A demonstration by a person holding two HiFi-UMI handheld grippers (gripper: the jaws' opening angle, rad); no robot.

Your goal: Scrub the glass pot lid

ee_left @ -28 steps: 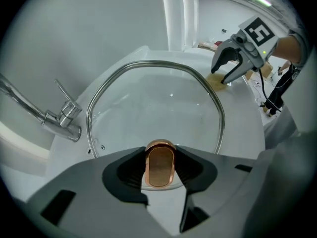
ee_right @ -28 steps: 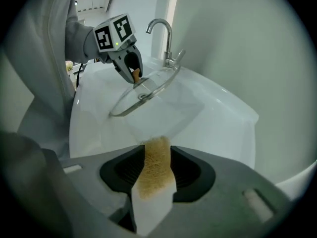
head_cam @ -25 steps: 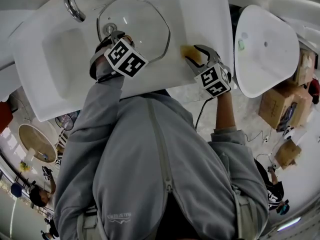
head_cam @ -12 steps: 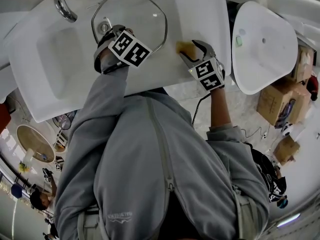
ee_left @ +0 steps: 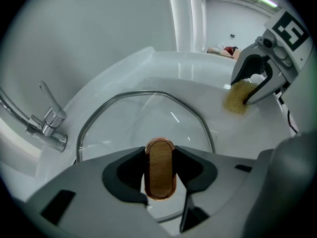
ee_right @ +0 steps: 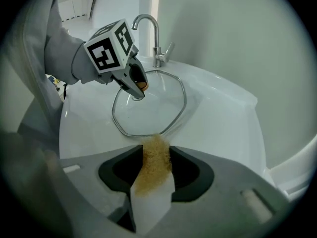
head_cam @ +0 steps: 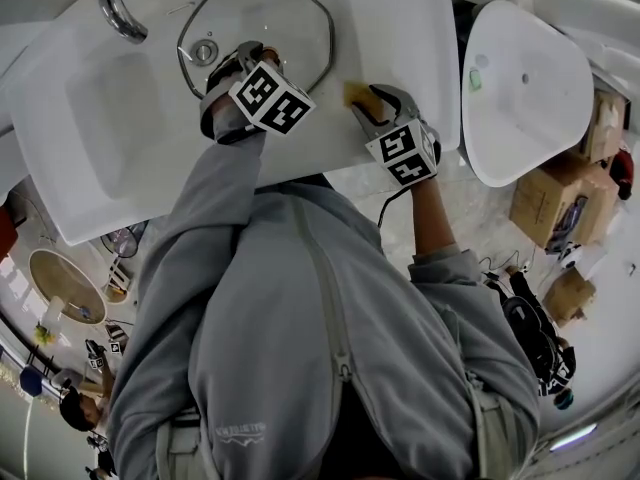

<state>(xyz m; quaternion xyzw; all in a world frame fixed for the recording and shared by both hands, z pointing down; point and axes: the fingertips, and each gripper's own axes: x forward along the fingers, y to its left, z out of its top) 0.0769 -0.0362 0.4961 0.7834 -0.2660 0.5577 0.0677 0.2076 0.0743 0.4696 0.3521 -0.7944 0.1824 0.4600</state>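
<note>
Filling the upper head view, the white sink (head_cam: 100,118) carried the glass pot lid (head_cam: 295,28) at about 12 o'clock, with the faucet (head_cam: 115,13) at 11 o'clock. The left gripper (head_cam: 238,64) stood over the lid's 7 o'clock side. Only the left gripper view showed its jaws clamped on the lid's wooden knob (ee_left: 159,167). The right gripper (head_cam: 365,106) sat at the lid's 4 o'clock, off the glass. Its own view showed what the head view half hid: the jaws, which had just been closing further, pinched a sponge (ee_right: 152,167), its yellow scrub tip just beside the lid's rim.
</note>
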